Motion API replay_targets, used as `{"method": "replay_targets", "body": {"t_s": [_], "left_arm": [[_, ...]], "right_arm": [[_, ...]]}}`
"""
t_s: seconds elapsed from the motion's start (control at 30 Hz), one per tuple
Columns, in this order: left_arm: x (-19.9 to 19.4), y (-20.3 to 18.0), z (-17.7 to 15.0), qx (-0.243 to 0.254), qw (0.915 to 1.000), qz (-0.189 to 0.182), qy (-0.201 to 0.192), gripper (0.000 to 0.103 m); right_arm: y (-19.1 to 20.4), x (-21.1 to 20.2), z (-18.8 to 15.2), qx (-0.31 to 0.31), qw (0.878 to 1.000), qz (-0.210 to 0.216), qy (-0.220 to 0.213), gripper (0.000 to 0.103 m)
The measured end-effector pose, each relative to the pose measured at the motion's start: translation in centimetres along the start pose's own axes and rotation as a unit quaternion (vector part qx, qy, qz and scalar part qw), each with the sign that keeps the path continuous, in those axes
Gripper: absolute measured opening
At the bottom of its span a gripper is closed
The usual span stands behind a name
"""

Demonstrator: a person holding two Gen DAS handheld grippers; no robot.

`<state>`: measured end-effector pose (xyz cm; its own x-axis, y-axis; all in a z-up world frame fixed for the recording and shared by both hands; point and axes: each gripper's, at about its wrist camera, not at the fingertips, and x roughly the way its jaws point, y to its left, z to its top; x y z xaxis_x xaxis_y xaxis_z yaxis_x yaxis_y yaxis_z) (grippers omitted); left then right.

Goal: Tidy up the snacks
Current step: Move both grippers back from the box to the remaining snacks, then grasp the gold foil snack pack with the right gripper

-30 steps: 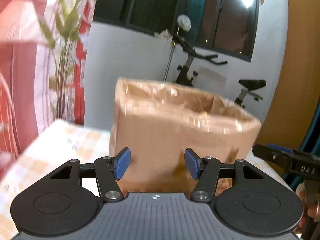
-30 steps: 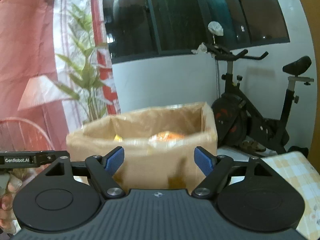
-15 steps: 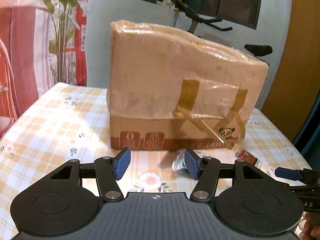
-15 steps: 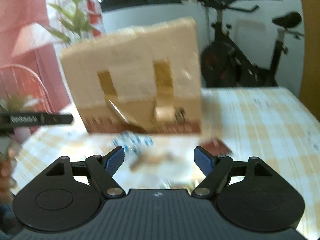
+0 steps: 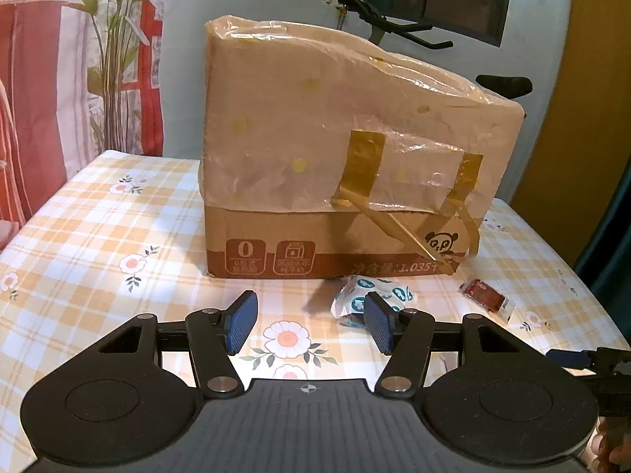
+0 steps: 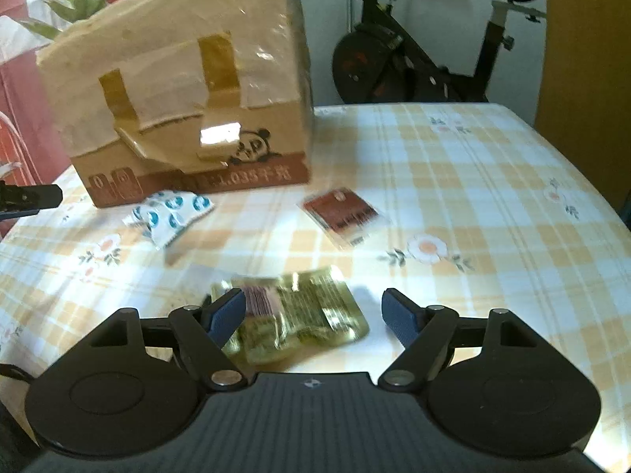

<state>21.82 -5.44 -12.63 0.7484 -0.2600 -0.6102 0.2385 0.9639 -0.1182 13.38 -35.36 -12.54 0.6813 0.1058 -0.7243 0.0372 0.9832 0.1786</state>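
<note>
- I am at the start of a pick: three loose snacks lie on the yellow-checked floral tablecloth (image 6: 453,165) in front of the tall brown cardboard box wrapped in clear plastic and gold tape (image 5: 315,149), which I judge to be where they go.
- The box stands toward the far edge of the table, its open top above both cameras, so each snack will need a lift over the rim.
- My right gripper (image 6: 313,313) is over the flat gold foil snack packet (image 6: 299,311), nearest the table's front edge; its blue pads are spread wide, with the packet between them and reaching to the left pad, nothing squeezed.
- Next I judge I must lower a little and close on the packet's crinkled sides; it lies flat, so the grip could slip.
- My left gripper (image 5: 309,325) sits half spread and empty; the white wrapper with teal round prints (image 5: 368,295) lies just beyond its right pad, close to the box's base.
- The small dark red sachet (image 6: 341,213) lies apart from both grippers, right of the teal-printed wrapper, near the box's front corner.
</note>
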Motion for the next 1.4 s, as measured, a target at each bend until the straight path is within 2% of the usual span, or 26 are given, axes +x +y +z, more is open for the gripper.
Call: {"method": "replay_targets", "body": {"t_s": [0.27,0.7,0.8,0.93,1.07,1.13,1.23,1.4], "left_arm": [[0.1,0.0,-0.1,-0.001,1.0,-0.003,0.004,0.062],[0.1,0.1,-0.1,-0.005,1.0,-0.006,0.001,0.062],[0.1,0.2,-0.1,-0.006,1.0,-0.004,0.002,0.062],[0.0,0.4,-0.1,-0.008,1.0,-0.002,0.001,0.062],[0.2,0.3,-0.2,-0.01,0.9999,-0.004,0.003,0.062],[0.2,0.3,-0.2,-0.009,0.9999,-0.008,0.003,0.062],[0.3,0.2,-0.3,-0.008,0.9999,-0.008,0.004,0.062],[0.5,0.3,-0.5,-0.012,0.9999,-0.008,0.008,0.062]], "right_arm": [[1.0,0.7,-0.3,-0.013,1.0,0.021,0.018,0.076],[4.4,3.5,1.0,-0.079,0.995,0.057,0.012,0.074],[5.1,4.5,1.5,-0.096,0.994,0.05,0.008,0.074],[4.5,4.6,2.2,-0.076,0.995,0.065,0.01,0.072],[3.4,2.8,3.0,-0.075,0.994,0.075,-0.016,0.074],[3.1,2.4,3.3,-0.097,0.992,0.079,-0.002,0.074],[3.2,1.8,3.2,-0.156,0.986,0.052,0.014,0.074],[3.6,1.6,1.9,-0.235,0.97,0.037,0.04,0.074]]}}
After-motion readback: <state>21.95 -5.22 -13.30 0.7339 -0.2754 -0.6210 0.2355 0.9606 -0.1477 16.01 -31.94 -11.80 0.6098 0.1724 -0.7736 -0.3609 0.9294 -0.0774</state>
